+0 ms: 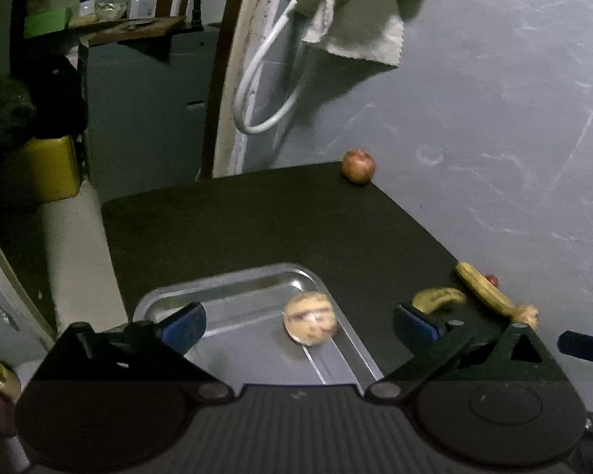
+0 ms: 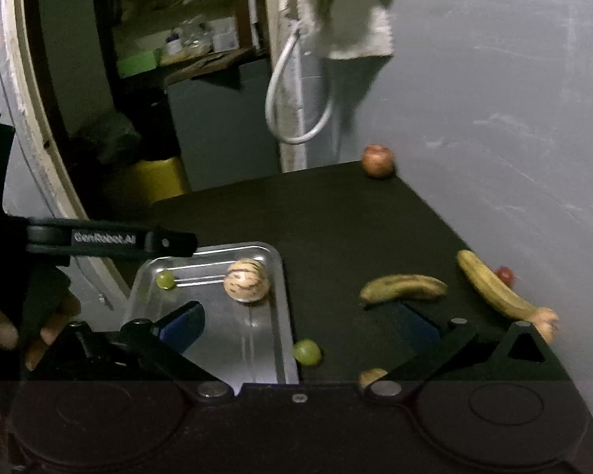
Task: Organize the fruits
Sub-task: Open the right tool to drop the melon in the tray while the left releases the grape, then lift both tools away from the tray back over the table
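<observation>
A metal tray point(image 1: 257, 282) point(image 2: 280, 276) sits on the black table. A round striped cream fruit point(image 1: 310, 318) point(image 2: 246, 280) lies in it, with a green grape point(image 2: 165, 279) at its far corner. My left gripper point(image 1: 296, 322) is open and empty above the tray, around the striped fruit. My right gripper point(image 2: 300, 326) is open and empty, over a green grape point(image 2: 306, 351) on the table beside the tray. Two bananas point(image 2: 403, 287) point(image 2: 494, 286) lie to the right; they also show in the left wrist view point(image 1: 439, 298) point(image 1: 484, 288). A reddish apple point(image 1: 357, 166) point(image 2: 377, 160) sits at the table's far corner.
A small red fruit point(image 2: 505, 273) lies behind the right banana. A brownish fruit point(image 2: 547, 322) sits at the table's right edge, another point(image 2: 369, 376) under my right gripper. Grey wall, hanging cloth point(image 1: 359, 19) and white cable point(image 1: 265, 79) stand behind. A yellow bin point(image 2: 158, 179) is on the floor.
</observation>
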### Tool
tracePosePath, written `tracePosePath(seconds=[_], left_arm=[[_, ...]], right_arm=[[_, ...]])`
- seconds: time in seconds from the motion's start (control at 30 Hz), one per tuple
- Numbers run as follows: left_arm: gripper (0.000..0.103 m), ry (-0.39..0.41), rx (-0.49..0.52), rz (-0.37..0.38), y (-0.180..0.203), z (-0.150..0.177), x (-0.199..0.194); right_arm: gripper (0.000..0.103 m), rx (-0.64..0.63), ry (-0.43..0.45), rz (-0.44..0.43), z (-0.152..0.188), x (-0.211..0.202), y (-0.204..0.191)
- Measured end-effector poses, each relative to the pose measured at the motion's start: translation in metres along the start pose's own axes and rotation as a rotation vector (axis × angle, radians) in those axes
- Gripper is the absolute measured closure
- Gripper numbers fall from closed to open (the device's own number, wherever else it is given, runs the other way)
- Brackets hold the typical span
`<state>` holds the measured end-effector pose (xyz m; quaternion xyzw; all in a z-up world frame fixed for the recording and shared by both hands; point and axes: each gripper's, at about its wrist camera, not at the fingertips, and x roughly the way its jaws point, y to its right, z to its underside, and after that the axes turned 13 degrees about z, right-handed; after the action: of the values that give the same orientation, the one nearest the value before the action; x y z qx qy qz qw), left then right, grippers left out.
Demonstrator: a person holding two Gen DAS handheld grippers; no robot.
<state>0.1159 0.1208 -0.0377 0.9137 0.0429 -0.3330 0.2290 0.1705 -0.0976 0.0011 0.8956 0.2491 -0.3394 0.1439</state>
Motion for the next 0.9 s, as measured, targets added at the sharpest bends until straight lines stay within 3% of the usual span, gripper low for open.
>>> tracePosePath(seconds=[0.1,0.2,0.43,0.57,0.63,0.9], left_arm=[[0.0,-0.046,0.001,0.069,0.005,0.004,-0.006],[0.0,-0.037,0.022,0.109,0.012,0.013,-0.017],[0.0,-0.033,0.111,0.195,0.038,0.03,-0.033],[0.0,-0.049,0.157,0.216,0.055,0.031,-0.033],[0.0,-0.082,0.15,0.241,0.059,0.032,-0.027],[0.0,-0.132,0.215,0.183,0.079,0.044,-0.01]], right_arm=[[0.001,-0.013,0.035,0.012,0.016,-0.023,0.005],[0.001,-0.03,0.058,0.034,0.032,-0.042,0.008],[0.001,-0.016,0.031,0.102,0.055,-0.065,0.026],[0.001,0.056,0.014,0.059,0.067,-0.071,0.048],[0.001,0.085,-0.008,0.08,0.072,-0.07,0.055],[0.001,0.082,-0.004,0.157,0.083,-0.071,0.066]])
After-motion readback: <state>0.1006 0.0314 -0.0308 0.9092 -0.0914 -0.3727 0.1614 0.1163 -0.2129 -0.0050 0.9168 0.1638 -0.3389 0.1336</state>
